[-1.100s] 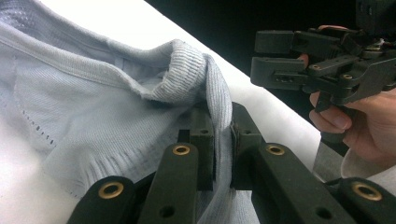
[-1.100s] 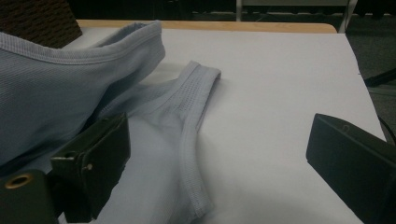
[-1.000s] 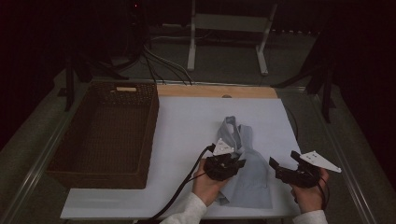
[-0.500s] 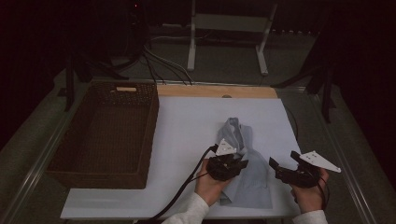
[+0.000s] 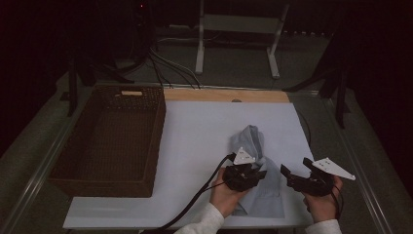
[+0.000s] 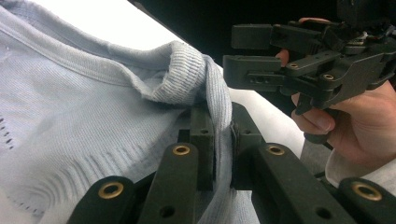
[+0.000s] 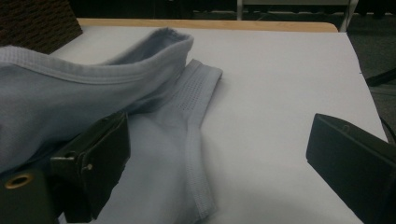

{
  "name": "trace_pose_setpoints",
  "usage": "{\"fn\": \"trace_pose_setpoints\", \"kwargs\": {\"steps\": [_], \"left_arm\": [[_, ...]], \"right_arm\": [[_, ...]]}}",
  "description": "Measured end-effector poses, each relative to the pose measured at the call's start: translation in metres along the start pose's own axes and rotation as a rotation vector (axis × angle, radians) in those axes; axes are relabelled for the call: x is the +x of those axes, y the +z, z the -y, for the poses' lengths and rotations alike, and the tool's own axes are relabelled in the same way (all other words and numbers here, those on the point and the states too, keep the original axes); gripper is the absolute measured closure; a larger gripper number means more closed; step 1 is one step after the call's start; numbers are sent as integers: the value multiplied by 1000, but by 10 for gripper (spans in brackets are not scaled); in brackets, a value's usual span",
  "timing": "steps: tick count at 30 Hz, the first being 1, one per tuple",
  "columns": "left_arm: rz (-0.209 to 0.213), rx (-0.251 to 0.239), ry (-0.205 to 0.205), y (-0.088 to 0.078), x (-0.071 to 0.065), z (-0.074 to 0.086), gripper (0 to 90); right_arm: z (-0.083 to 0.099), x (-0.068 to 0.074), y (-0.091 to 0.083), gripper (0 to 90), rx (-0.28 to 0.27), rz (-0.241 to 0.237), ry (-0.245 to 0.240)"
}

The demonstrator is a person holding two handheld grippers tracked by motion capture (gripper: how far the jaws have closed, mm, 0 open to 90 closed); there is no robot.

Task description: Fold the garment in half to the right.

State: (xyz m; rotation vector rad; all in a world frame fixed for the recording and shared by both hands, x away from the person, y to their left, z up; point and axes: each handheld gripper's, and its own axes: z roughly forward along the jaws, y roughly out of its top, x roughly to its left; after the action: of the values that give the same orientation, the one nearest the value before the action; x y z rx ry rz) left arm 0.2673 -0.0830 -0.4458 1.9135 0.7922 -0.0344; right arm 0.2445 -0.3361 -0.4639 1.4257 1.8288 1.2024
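Note:
A light blue knit garment (image 5: pixel 253 146) lies crumpled on the white table cover, right of centre near the front edge. My left gripper (image 5: pixel 260 174) rests on its near part. In the left gripper view the left gripper (image 6: pixel 219 119) is shut on a ribbed hem of the garment (image 6: pixel 93 93), and the hem stands up between the jaws. My right gripper (image 5: pixel 294 168) is just to the right of the cloth and open. The right gripper view has the right gripper (image 7: pixel 222 140) with its jaws spread wide, one jaw against the garment (image 7: pixel 70 88) and bare table between them.
A dark wicker basket (image 5: pixel 156 122) stands at the left of the table. A wooden strip (image 5: pixel 224 95) runs along the far edge of the white table cover (image 5: pixel 204 131). Cables (image 5: pixel 195 200) trail off the front edge from the left gripper. Beyond the table are a metal stand and a dark floor.
My left gripper has shifted slightly to the right with the cloth still in it. The right gripper has stayed where it was.

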Motion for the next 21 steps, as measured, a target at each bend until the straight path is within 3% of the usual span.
{"fn": "trace_pose_setpoints", "kwargs": {"steps": [12, 16, 18, 21], "left_arm": [[23, 63, -4, 23, 0, 8, 803], [44, 67, -29, 24, 4, 12, 740], [54, 58, -39, 22, 5, 12, 635], [33, 46, -31, 18, 7, 10, 538]], "right_arm": [[0, 0, 0, 66, 4, -2, 2], [0, -1, 0, 67, 7, -2, -1], [0, -1, 1, 72, 16, -4, 1], [0, 0, 1, 73, 21, -8, -2]]}}
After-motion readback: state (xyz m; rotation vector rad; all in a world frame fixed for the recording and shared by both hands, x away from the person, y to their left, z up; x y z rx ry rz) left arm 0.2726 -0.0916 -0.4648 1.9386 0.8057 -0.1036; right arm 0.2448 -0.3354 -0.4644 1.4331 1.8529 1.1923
